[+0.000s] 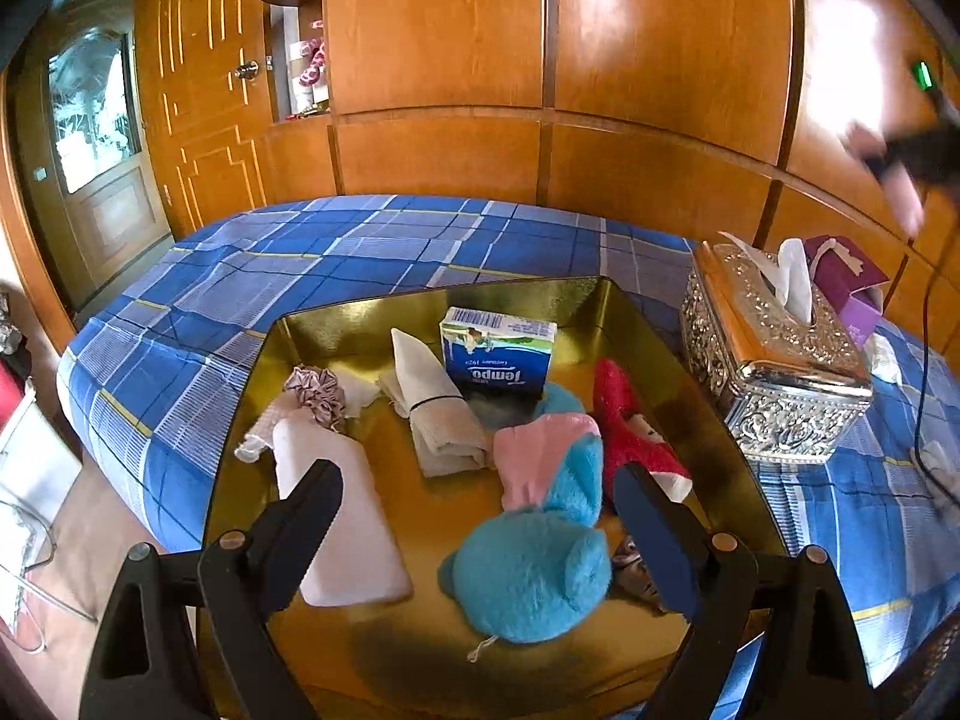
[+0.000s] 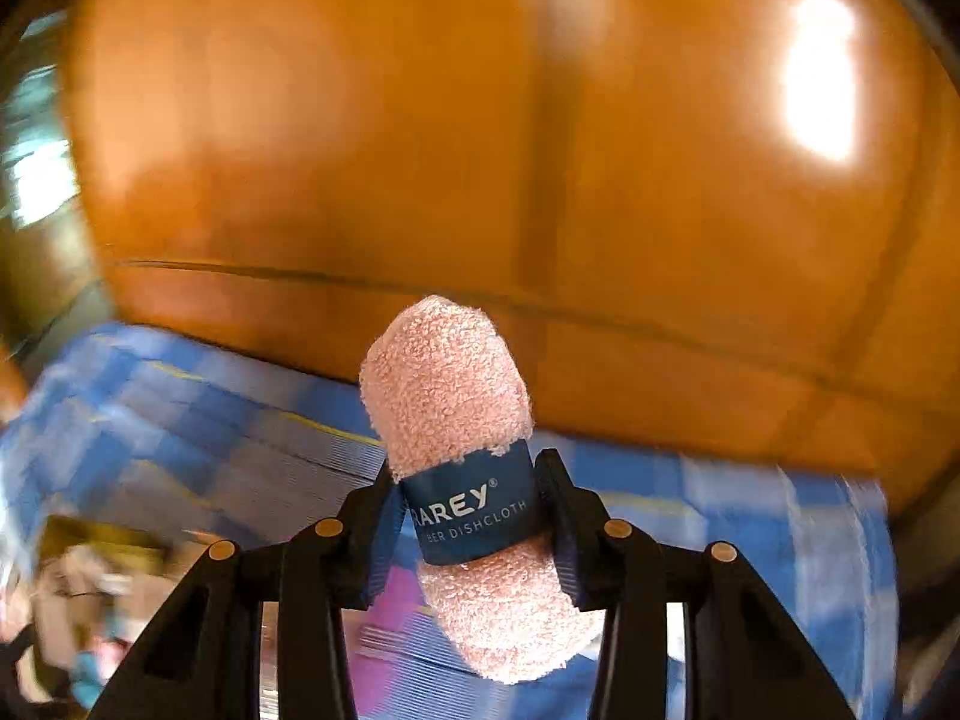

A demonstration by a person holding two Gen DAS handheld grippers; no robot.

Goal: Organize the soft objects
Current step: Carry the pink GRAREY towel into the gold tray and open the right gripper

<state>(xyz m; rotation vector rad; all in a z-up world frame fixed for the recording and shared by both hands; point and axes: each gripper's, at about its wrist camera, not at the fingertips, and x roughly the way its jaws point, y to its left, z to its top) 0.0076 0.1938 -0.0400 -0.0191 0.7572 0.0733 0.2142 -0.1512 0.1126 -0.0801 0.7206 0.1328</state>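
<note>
Above the bed (image 2: 180, 420), my right gripper (image 2: 468, 516) pinches a pink dishcloth (image 2: 447, 396).
My left gripper (image 1: 480, 504) is spread over what looks like a blue plush toy (image 1: 528, 582) on the gold tray (image 1: 660, 324).

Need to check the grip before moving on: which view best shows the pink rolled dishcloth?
The right wrist view: the pink rolled dishcloth fills the centre, the right gripper shut on its blue band. The left wrist view doesn't show it.

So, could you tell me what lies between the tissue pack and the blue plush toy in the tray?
In the left wrist view, bare gold tray floor lies between the tissue pack and the blue plush toy; the rolled white cloth sits just left.
</note>
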